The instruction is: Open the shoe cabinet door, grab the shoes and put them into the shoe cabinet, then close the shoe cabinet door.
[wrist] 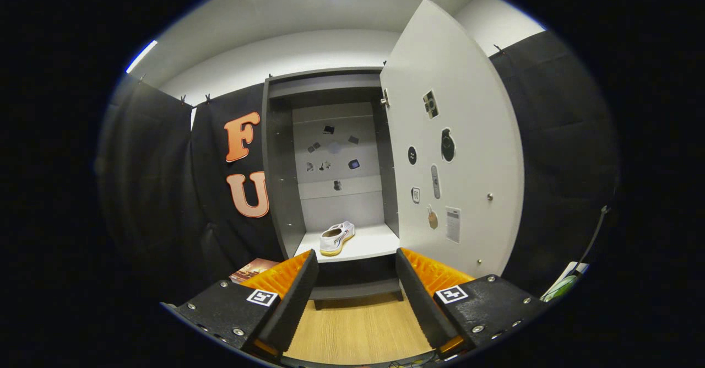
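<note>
Shoe [336,237]: white canvas, pale yellowish sole, heel toward camera, lying on white shelf [374,244] inside shoe cabinet [281,191], left of shelf centre; cabinet grey-sided, pale back panel with small dark stickers; door [473,153] swung open to right, inner face white with stickers, small knob; gripper [357,296] fingers spread wide, holding nothing, shoe well beyond them; wood floor [358,329] below.

Stickers on the cabinet's back panel [336,153] and inside the open door [451,153]: too small to make out. Cabinet base partly hidden behind the gripper [357,296], fingers spread, empty. A white-and-green object [562,285] beside the door is cut off, unidentifiable.
</note>
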Available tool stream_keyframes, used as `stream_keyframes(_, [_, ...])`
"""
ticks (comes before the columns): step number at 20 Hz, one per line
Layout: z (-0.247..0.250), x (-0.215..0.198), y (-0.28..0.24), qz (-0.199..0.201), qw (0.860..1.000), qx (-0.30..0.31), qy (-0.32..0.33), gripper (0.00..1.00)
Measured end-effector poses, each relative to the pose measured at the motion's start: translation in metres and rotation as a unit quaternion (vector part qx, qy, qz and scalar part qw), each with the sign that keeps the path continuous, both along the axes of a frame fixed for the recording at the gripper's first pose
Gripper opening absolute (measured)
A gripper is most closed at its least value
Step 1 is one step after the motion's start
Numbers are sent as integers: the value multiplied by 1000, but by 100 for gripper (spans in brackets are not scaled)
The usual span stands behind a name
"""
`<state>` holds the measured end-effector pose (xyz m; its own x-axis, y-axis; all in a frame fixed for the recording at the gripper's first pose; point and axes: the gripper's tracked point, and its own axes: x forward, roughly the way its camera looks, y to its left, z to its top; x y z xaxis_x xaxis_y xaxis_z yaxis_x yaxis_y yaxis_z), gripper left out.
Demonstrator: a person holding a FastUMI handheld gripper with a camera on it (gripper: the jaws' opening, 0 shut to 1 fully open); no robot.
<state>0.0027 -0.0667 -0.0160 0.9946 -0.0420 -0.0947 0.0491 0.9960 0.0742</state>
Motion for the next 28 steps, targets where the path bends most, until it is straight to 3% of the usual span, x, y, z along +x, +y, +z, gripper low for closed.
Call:
stream_keyframes(8, [18, -21, -46, -5, 1000, -4, -14, 89])
stream_keyframes(16, [33, -35, -125, -28, 999, -3, -28, 90])
stream_keyframes(22, [30, -29, -182, -35, 999, -10, -24, 90])
stream_keyframes(28, [17, -2, -208, -8, 1000, 1, -9, 90])
